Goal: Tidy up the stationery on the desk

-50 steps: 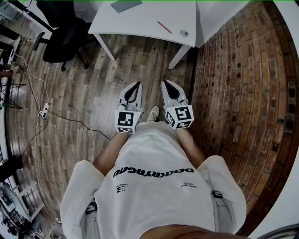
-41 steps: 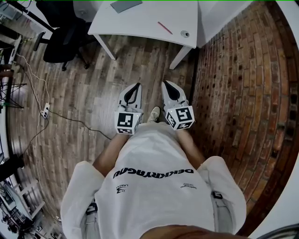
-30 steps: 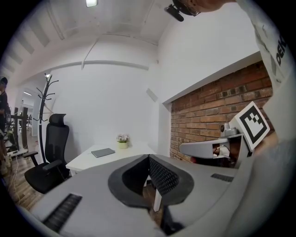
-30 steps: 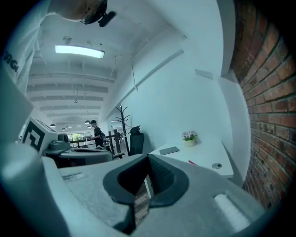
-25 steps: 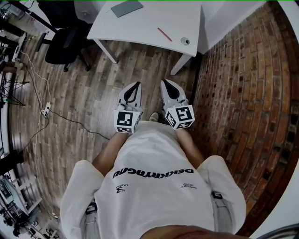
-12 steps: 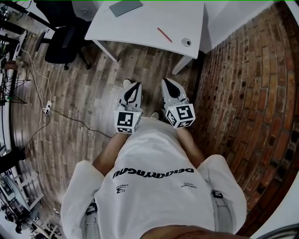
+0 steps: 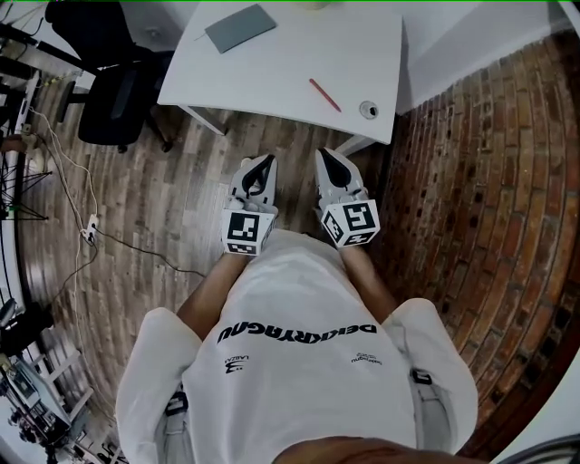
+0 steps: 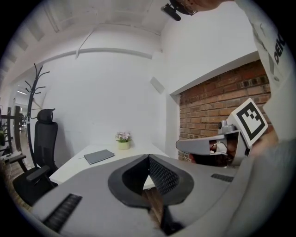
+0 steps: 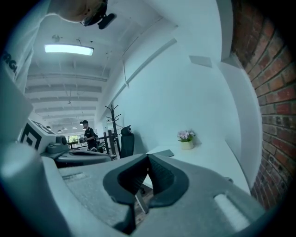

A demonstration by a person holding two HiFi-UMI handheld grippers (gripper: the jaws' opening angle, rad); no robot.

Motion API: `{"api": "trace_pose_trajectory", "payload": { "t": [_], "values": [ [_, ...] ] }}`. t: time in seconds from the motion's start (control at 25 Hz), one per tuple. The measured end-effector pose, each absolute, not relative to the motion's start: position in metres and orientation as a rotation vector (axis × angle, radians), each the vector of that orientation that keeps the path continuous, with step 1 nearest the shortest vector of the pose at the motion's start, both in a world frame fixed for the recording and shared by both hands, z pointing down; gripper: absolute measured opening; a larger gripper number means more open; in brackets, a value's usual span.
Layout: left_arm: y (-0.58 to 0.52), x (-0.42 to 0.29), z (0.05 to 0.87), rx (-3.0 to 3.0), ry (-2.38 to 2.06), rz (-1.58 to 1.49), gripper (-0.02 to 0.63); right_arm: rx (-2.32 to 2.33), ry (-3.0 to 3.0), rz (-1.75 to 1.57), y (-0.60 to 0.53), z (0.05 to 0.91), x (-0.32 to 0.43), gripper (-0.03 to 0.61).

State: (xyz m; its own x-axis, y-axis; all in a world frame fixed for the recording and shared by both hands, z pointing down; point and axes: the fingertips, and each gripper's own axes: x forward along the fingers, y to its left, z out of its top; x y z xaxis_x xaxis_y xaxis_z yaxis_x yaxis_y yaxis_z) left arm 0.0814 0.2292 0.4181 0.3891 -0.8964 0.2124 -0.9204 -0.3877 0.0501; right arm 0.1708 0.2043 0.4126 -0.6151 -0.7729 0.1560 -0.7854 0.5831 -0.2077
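A white desk [image 7: 281, 63] stands ahead, against the white wall. On it lie a grey notebook [image 7: 239, 27] at the far left, a red pen [image 7: 324, 94] near the front right, and a small round grey item [image 7: 368, 110] at the front right corner. My left gripper [image 7: 264, 162] and right gripper [image 7: 323, 156] are held side by side in front of my chest, both shut and empty, their tips just short of the desk's front edge. In the left gripper view the notebook [image 8: 99, 156] and a small flower pot [image 8: 123, 140] show on the desk.
A black office chair [image 7: 113, 91] stands left of the desk. A brick wall [image 7: 489, 199] runs along the right. Cables and a power strip [image 7: 89, 227] lie on the wooden floor at the left. A coat stand [image 8: 36, 92] stands behind the chair.
The desk has come closer and lower in the head view, with more of its top showing. Both grippers stay shut and side by side.
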Motion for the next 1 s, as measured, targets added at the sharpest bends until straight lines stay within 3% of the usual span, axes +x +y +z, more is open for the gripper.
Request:
{"api": "trace_pose_trajectory", "payload": {
  "t": [0.64, 1.0],
  "values": [
    [0.020, -0.030, 0.407, 2.557, -1.431, 0.272, -0.003, 1.464, -2.641, 0.451, 0.002, 0.401, 0.044, 0.000],
    [-0.061, -0.083, 0.430, 2.532, -1.353, 0.335, -0.002, 1.595, -2.509, 0.572, -0.070, 0.421, 0.010, 0.000]
  ]
}}
